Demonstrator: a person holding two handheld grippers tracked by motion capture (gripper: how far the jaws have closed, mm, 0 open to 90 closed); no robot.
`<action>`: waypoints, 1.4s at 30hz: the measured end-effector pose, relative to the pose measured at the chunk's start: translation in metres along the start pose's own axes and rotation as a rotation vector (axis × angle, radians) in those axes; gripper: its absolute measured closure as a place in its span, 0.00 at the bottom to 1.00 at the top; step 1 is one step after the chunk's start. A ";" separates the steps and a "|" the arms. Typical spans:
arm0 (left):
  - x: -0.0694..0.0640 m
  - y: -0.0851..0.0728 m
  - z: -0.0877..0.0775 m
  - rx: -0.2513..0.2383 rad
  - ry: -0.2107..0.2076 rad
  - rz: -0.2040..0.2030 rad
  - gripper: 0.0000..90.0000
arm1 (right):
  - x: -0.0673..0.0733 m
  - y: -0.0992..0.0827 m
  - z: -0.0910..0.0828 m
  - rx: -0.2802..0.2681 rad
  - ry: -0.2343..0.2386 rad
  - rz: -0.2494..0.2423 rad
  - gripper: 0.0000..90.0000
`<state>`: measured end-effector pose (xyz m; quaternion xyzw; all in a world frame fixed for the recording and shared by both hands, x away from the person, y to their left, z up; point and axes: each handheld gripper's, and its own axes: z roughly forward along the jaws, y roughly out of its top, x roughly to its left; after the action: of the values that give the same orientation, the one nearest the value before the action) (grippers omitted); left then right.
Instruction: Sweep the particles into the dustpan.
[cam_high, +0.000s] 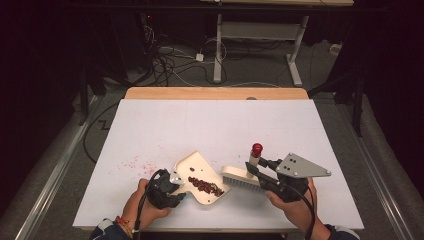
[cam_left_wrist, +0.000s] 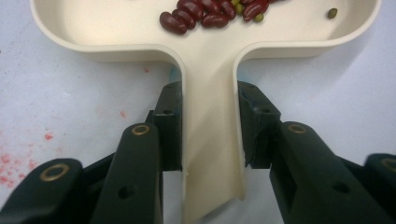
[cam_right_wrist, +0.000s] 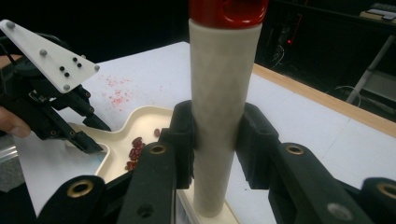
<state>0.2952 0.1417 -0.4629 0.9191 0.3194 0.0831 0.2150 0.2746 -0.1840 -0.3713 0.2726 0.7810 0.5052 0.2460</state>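
Tipping of the dustpan (cam_high: 200, 175) is the chief risk noted: the left hand-held gripper (cam_left_wrist: 210, 126) has its jaws closed on the narrow handle alone, so any twist of the wrist could roll the pan and shed the beans (cam_high: 205, 186) back onto the tabletop (cam_high: 220, 125). These beans lie loose in a shallow pan, several sitting toward the open lip next to the brush (cam_high: 242, 176), and a hard push from the bristles could scatter them over the low wall or shove the pan aside. The right hand-held gripper (cam_right_wrist: 215, 144) is closed around the upright cream handle of the brush, below its red cap (cam_right_wrist: 229, 8); this round shaft could turn or slip between the pads under sideways load. Faint red specks (cam_high: 131, 162) mark the tabletop to the left of the pan; whether any whole beans remain there cannot be told. Position: the pan extends directly ahead of the left jaws, flat on the tabletop as far as can be judged, with the beans in its bowl beyond the handle. The brush head rests just beside the pan's right edge, directly below the right jaws.
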 end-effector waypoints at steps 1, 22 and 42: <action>0.000 0.000 0.000 0.002 0.001 0.000 0.71 | 0.000 0.000 0.001 -0.001 -0.006 -0.007 0.78; 0.001 0.001 0.005 -0.003 -0.008 -0.027 0.71 | 0.017 0.019 0.029 -0.031 0.066 -0.041 0.78; 0.001 0.001 0.006 -0.014 -0.015 -0.037 0.71 | 0.030 0.031 0.103 -0.062 0.007 -0.091 0.78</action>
<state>0.2984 0.1398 -0.4684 0.9121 0.3343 0.0746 0.2253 0.3258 -0.0858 -0.3838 0.2271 0.7775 0.5184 0.2743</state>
